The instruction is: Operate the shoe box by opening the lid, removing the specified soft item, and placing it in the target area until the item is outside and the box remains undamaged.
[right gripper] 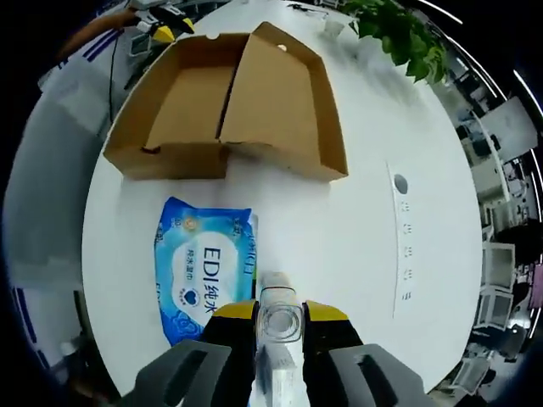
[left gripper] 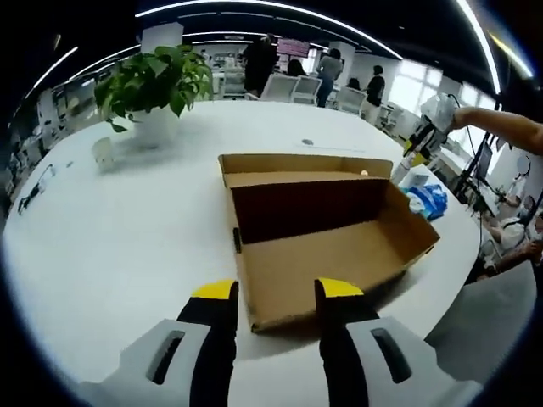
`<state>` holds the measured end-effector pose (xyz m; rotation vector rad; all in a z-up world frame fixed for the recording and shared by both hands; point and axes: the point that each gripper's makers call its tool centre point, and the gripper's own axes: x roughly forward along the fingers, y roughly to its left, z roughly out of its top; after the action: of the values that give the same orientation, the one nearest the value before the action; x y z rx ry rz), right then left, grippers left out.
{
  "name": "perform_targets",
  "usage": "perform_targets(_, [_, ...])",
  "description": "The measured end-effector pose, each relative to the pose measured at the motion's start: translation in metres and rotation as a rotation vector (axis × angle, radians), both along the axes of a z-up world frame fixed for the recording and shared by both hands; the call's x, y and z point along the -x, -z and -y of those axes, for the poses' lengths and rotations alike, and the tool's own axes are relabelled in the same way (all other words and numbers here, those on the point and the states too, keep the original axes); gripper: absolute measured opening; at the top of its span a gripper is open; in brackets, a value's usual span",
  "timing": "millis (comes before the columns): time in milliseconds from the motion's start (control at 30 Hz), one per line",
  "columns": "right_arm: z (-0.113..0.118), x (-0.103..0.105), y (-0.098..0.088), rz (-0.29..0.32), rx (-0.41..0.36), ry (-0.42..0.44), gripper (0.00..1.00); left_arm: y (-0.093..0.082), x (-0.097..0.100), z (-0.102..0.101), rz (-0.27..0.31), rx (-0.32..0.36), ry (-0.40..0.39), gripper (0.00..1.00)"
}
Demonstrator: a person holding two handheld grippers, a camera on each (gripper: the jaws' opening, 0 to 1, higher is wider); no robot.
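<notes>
- The shoe box [left gripper: 327,233] is seen open on the white bench [left gripper: 127,237].
- The left gripper [left gripper: 277,292] fingers are held apart.
- A clear bottle [right gripper: 280,326] is clamped by the right gripper [right gripper: 281,312], beside the blue wipes pack [right gripper: 204,263].

Left hand-held gripper [left gripper: 277,291] agape; right hand-held gripper [right gripper: 279,310] jaws parted.

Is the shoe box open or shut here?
Open: the shoe box has its lid folded back, bare cardboard interior showing.

Bright, even overhead strip light, glare on white table [left gripper: 127,220], strong fisheye warp, edges maybe slightly soft.
</notes>
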<state>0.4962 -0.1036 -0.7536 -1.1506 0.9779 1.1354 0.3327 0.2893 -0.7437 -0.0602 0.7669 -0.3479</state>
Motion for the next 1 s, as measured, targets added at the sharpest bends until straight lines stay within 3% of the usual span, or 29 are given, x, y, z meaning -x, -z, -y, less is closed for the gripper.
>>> perform_targets(633, [-0.003,-0.01,0.001,-0.09,0.01,0.014,0.16,0.013,-0.001,-0.008,-0.052,0.0,-0.047,0.23])
perform_targets(1000, [-0.006,-0.015,-0.004,-0.079,-0.025,0.048,0.25,0.015,-0.005,-0.01,-0.063,0.001,-0.058,0.22])
